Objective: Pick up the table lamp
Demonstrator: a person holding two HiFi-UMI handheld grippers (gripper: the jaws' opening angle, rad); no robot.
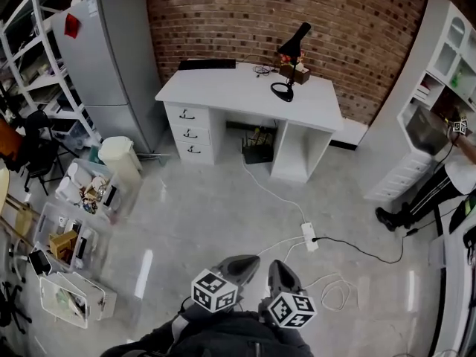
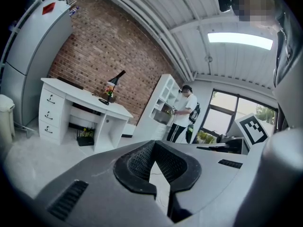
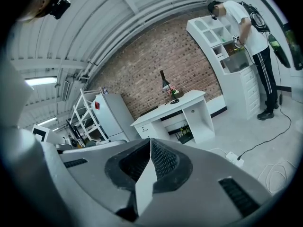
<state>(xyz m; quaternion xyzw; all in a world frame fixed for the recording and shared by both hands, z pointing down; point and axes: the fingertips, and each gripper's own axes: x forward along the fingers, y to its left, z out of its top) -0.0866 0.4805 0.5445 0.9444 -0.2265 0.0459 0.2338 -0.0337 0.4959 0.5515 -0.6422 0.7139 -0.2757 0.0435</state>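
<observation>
— Start at the tools. How do they stand?

— The grey left gripper (image 2: 154, 146) has its jaws pressed together at the tips, with nothing between them. The grey right gripper (image 3: 150, 144) is closed the same way and is empty too. In the head view both sit low in the frame, side by side, each with its marker cube, pointing out over the glossy grey floor (image 1: 208, 214).

— And just past them?

— A white power strip (image 1: 309, 236) lies on the floor ahead of the right gripper. A black cable (image 1: 357, 253) runs off from it to the right, and a white cord (image 1: 271, 192) leads towards the desk (a loose white loop (image 1: 335, 292) lies nearer the right gripper).

— Where is the lamp?

— The black table lamp (image 1: 295, 39) stands upright on the white three-drawer desk (image 1: 223, 88), towards its right rear, well apart from both grippers. Its ring-shaped base rests on the desktop and its shade tilts up to the right. A small brown box (image 1: 299, 71) sits just beside its stem.

— And around the desk?

— A red brick wall (image 1: 357, 21) is behind it, and a tall grey refrigerator (image 1: 111, 50) stands to its left. A cream lidded bin (image 1: 119, 158) is near the refrigerator's foot, and clear plastic crates (image 1: 71, 236) of oddments line the left side. To the right is a white shelving unit (image 1: 446, 43), where a person in a white top (image 3: 246, 27) stands facing the shelves.
</observation>
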